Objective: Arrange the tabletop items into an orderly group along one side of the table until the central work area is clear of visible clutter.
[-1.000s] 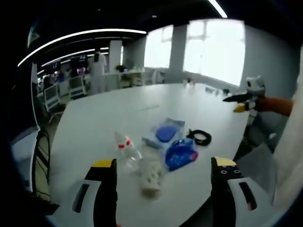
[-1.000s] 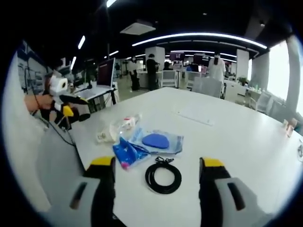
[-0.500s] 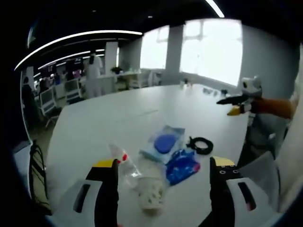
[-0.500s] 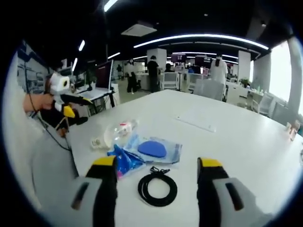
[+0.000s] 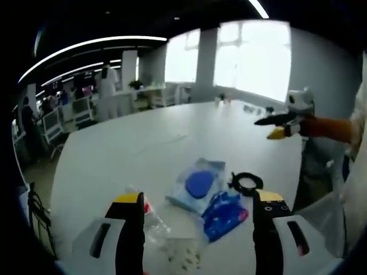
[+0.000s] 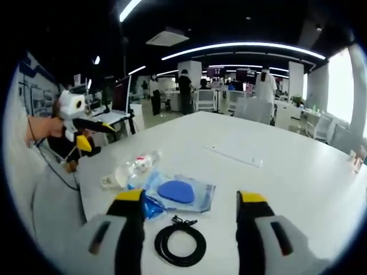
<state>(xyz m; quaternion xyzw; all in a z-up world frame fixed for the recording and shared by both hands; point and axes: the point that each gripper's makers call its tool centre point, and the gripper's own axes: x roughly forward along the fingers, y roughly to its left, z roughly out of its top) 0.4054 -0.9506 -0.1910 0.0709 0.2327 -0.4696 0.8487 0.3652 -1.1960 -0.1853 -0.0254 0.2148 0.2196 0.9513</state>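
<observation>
Centrally, clear pouch (image 6: 182, 192) with blue oval inside, beside plastic bottle (image 6: 131, 168).

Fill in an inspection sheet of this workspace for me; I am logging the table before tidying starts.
Surface: white table, items bunched near one edge.
Job's things: clear plastic bottle; clear bag with blue oval pad; blue crumpled packet; black coiled cable.
Clutter: flat white sheet lying farther out on the table.
Grippers: left gripper and right gripper both open, holding nothing, above the table.
Cables: the black coil, apart from the bag.
Surroundings: open office with desks, people standing, bright windows.
</observation>
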